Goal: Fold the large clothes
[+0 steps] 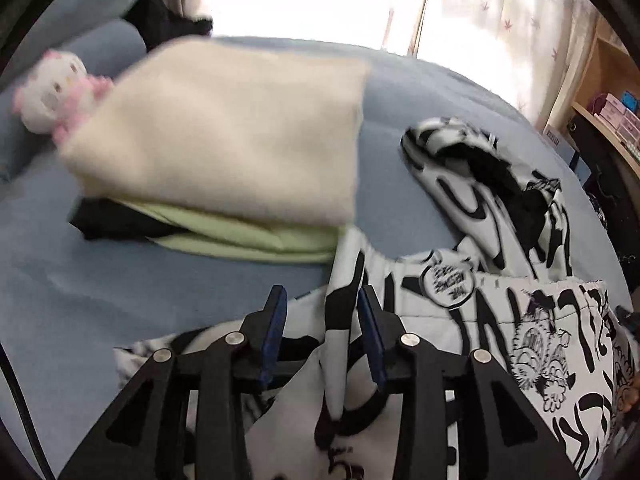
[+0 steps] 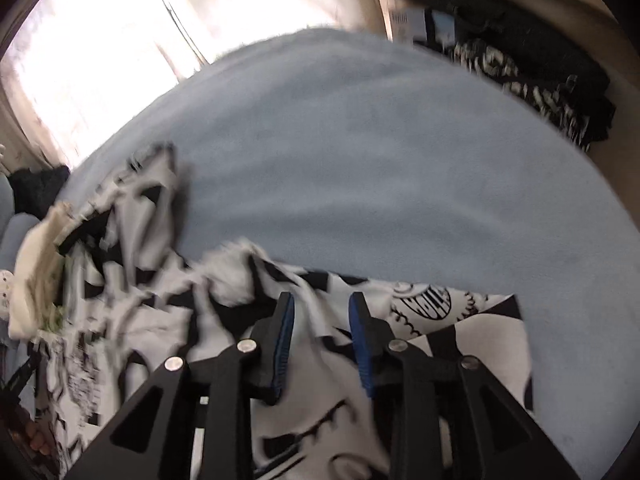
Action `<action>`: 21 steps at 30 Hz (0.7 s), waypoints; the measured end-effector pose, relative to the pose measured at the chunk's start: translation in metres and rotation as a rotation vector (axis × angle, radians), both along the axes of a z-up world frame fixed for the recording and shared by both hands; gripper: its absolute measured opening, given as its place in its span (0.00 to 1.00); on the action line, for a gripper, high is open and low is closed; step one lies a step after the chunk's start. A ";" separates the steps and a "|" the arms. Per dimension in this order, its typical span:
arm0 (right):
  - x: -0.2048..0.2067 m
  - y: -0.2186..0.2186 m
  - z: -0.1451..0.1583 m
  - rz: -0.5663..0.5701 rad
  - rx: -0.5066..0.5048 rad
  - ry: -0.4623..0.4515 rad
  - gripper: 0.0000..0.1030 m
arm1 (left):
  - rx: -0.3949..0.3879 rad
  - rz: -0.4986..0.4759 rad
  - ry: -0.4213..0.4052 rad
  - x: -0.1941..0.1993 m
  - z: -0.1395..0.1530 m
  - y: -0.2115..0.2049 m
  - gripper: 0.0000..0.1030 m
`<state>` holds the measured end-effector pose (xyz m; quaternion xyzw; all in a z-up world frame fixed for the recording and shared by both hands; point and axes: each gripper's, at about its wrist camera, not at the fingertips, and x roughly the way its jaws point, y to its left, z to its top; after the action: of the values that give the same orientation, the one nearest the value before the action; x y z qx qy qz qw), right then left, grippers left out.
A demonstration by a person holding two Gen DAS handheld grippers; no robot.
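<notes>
Plush toy [image 1: 60, 92], folded stack [image 1: 224, 152] beside printed garment [image 1: 500, 216].

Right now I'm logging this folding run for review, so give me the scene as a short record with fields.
surface: blue bedspread
garment in work: black-and-white printed garment, crumpled, not yet folded
left gripper: jaws apart, a fold of the garment between them
right gripper: jaws apart, garment between them
folded pile: cream garment on green garment
beside the pile: pink-and-white plush toy
image quality: motion blur in both views
</notes>
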<state>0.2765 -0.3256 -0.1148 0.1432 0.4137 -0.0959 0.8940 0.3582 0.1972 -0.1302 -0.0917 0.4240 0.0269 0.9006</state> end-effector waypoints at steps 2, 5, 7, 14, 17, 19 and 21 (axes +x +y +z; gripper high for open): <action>-0.009 0.019 0.016 0.020 -0.014 -0.059 0.39 | 0.032 0.001 -0.047 -0.010 0.015 -0.006 0.34; -0.009 0.066 0.025 0.151 -0.020 -0.092 0.40 | 0.058 -0.030 -0.087 -0.016 0.028 -0.028 0.34; -0.001 0.108 0.019 0.274 -0.032 -0.063 0.40 | 0.056 -0.079 -0.055 -0.010 0.026 -0.048 0.20; 0.025 0.165 -0.030 0.397 -0.148 0.032 0.37 | 0.080 -0.062 0.074 0.013 -0.022 -0.068 0.10; 0.026 0.124 -0.030 0.342 -0.138 -0.002 0.35 | 0.046 -0.017 0.070 0.021 -0.026 -0.038 0.08; 0.029 0.087 -0.030 0.250 -0.170 0.004 0.36 | 0.005 -0.013 0.076 0.026 -0.029 -0.014 0.04; 0.031 0.041 -0.034 0.159 -0.164 0.025 0.35 | -0.030 -0.013 0.082 0.028 -0.034 0.003 0.02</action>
<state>0.3071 -0.2846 -0.1485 0.0351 0.4256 -0.0597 0.9022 0.3859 0.2001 -0.1641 -0.1013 0.4614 0.0182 0.8812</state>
